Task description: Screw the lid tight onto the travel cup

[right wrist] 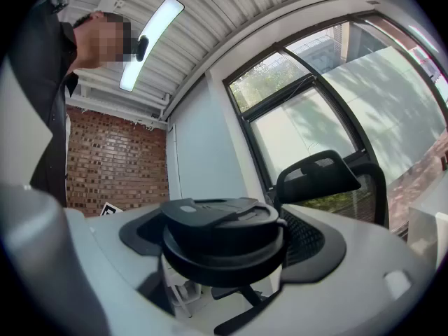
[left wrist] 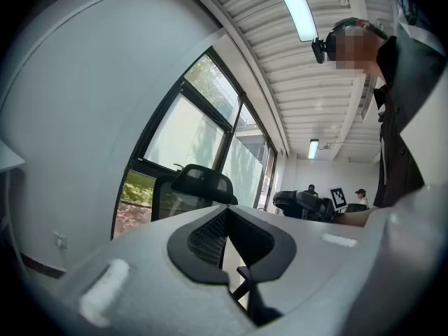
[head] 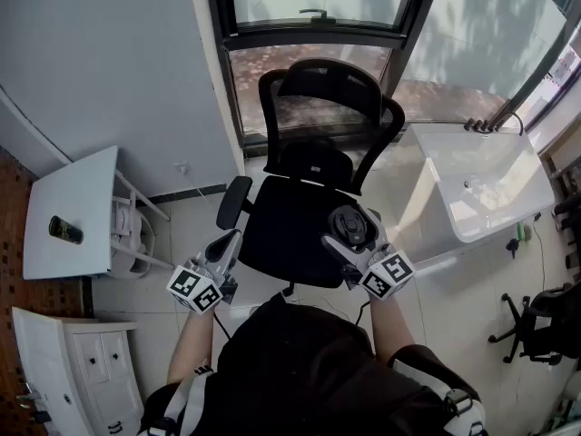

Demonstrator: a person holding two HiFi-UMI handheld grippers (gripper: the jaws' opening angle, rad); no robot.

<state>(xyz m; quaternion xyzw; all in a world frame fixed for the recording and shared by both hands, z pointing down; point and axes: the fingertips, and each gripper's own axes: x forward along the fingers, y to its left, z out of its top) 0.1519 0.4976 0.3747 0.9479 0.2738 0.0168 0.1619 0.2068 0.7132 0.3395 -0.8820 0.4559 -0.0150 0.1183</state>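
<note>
The black lid (right wrist: 222,233) is clasped across its rim between the widely spread jaws of the right gripper (head: 354,234), with the dark pads (right wrist: 316,245) pressed against both sides. It is held flat, top side up, which would suit lowering it onto a cup mouth and turning it. The jaws of the left gripper (left wrist: 225,240) are closed fully together with nothing between them, so no cup is being steadied on that side.

Both grippers are carried side by side above the seat of a black office chair (head: 289,230), close to the person's body and apart from each other. No cup is seen under the lid or near it. A dark cylinder (head: 65,230) is seen lying on the small white table (head: 86,189) well to the left; it may be the travel cup, though this cannot be told for sure. The screwing step is judged not yet begun.

Open floor is left between the chair and the table, so a way to the left is available. Room is limited ahead by the chair back and the window (head: 318,3), on the right by a white basin (head: 495,189), and at the lower left by a white cabinet (head: 77,361). The table's near edge and the chair's armrest would need clearing on any reach across.
</note>
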